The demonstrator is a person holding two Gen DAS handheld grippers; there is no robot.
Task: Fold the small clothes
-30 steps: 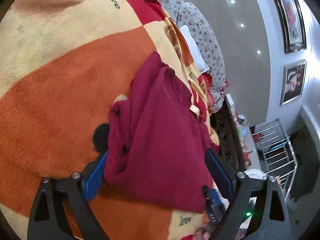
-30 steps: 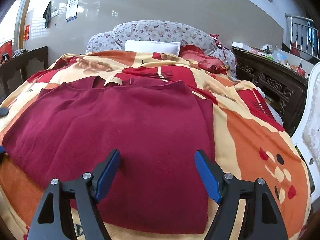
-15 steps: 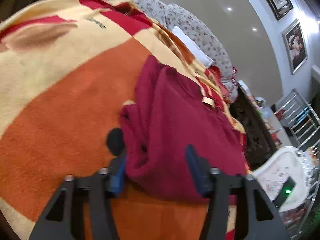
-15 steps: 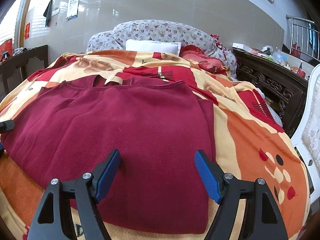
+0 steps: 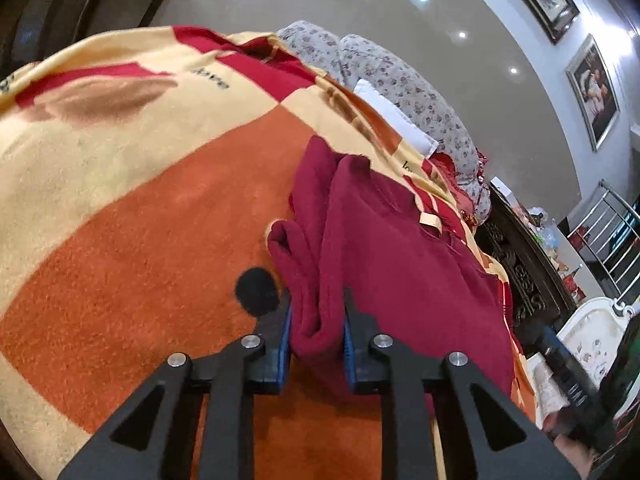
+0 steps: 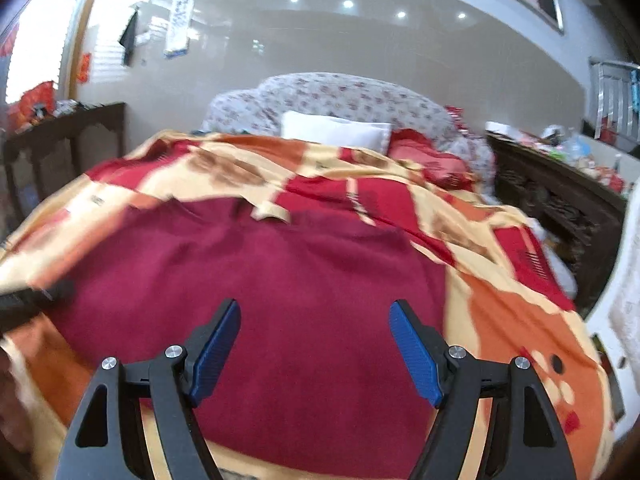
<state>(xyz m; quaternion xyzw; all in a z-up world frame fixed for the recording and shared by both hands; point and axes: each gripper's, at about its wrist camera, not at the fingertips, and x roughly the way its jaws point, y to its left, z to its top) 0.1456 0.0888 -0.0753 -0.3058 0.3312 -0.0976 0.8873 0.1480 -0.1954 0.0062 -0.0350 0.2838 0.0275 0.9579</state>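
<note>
Your left claw pinches the sweater's bunched sleeve at its left edge; your right claw hangs spread above the hem, body lying rightward.

A dark red sweater lay spread flat on the bed, neckline toward the pillows, a pale tan label showing inside the collar. Its fabric looked soft and fuzzy. Along one side edge the sweater was bunched into thick rolled folds, a sleeve doubled beside the body. The lower hem lay nearest the camera, fairly straight.
</note>
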